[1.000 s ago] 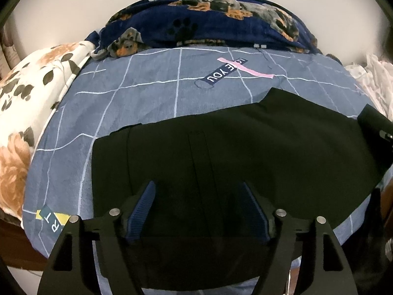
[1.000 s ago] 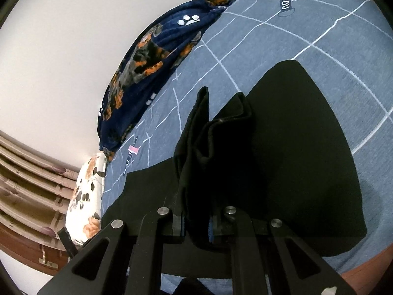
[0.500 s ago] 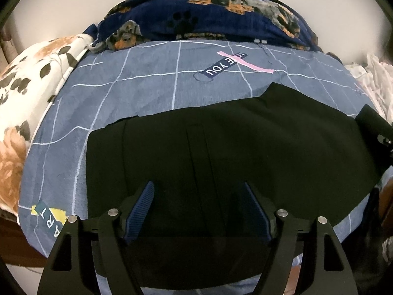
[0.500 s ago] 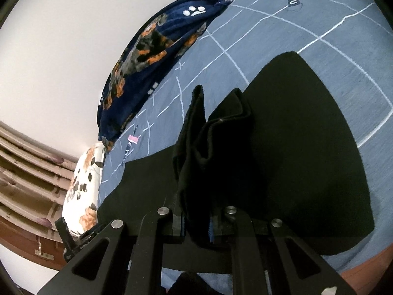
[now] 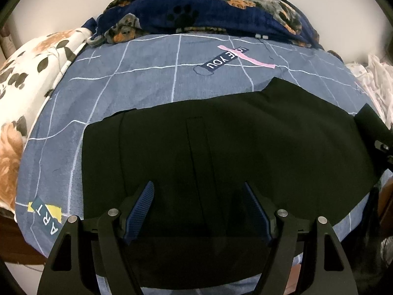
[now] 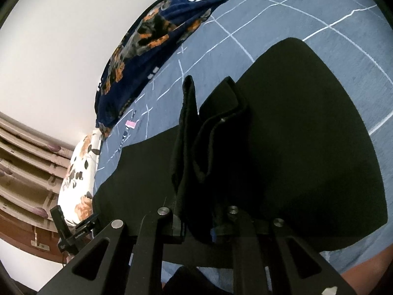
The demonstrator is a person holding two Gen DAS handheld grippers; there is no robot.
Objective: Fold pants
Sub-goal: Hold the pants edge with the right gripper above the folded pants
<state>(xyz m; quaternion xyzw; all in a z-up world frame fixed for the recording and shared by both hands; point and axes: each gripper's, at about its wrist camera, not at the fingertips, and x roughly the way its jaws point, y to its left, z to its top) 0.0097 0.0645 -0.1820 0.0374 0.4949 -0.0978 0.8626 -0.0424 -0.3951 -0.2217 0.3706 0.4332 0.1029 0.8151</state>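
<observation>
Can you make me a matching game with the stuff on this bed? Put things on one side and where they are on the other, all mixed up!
Things:
1. black pants
2. navy dog-print blanket
3. white flowered pillow
4. left gripper

Places:
A. bunched at the far end of the bed
B. at the left edge of the bed
C. jaws open above the pants
D. spread flat on the blue checked sheet

Pairs: 1-D, 2-A, 3-B, 4-C

Black pants (image 5: 245, 142) on blue bedsheet (image 5: 137, 83)
</observation>
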